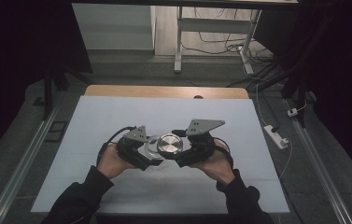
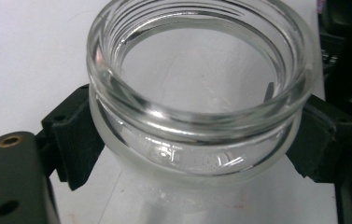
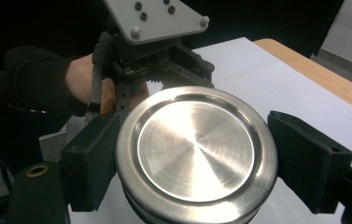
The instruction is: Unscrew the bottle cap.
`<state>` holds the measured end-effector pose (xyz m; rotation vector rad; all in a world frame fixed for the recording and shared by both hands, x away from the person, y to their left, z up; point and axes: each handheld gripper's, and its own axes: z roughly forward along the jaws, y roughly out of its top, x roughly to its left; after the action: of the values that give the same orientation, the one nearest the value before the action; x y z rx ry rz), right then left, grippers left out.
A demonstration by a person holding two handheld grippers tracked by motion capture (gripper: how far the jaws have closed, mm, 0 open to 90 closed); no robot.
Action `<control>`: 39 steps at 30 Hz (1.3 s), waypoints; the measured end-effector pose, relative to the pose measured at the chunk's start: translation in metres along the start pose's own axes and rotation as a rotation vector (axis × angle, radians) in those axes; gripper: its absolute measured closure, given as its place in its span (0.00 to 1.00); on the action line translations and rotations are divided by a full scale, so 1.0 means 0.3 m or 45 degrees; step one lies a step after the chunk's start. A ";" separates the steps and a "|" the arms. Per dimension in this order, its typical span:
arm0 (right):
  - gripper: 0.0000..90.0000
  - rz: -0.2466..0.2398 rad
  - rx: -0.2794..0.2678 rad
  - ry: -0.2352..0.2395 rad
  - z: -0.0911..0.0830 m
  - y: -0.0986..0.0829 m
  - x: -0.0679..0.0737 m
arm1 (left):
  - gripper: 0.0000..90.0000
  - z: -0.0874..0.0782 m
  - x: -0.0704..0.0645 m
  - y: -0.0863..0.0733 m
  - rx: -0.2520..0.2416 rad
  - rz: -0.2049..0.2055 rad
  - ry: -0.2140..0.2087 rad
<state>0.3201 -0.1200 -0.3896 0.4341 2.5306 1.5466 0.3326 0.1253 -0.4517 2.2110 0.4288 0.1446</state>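
A clear glass jar (image 2: 197, 154) with a threaded, open mouth sits between the jaws of my left gripper (image 2: 200, 140), whose black pads (image 2: 75, 135) press its sides. My right gripper (image 3: 197, 158) is shut on a round brushed-steel lid (image 3: 194, 149), held flat and face up. In the high view the lid (image 1: 170, 144) is just right of the jar (image 1: 151, 143) and overlaps its edge, above the table's middle. The left gripper (image 1: 148, 151) and right gripper (image 1: 172, 153) face each other, close together. I cannot tell whether lid and jar touch.
A white sheet (image 1: 117, 116) covers the wooden table (image 1: 164, 91). Beyond the far edge stand white desk legs (image 1: 179, 42) with cables on the floor. A power strip (image 1: 276, 136) lies to the right of the table.
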 end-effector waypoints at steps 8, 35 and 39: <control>0.22 -0.007 0.000 -0.016 -0.008 -0.014 0.028 | 0.17 -0.015 0.017 -0.002 -0.019 -0.031 0.041; 0.22 -0.011 0.038 -0.001 0.001 -0.116 0.096 | 0.17 -0.030 0.078 0.051 -0.089 -0.067 0.131; 0.22 -0.016 0.041 0.003 0.004 -0.132 0.106 | 0.17 -0.021 0.085 0.067 -0.088 -0.062 0.137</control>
<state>0.2836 -0.1258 -0.4246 0.4194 2.5585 1.5050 0.3598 0.1275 -0.4333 2.1300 0.5288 0.2495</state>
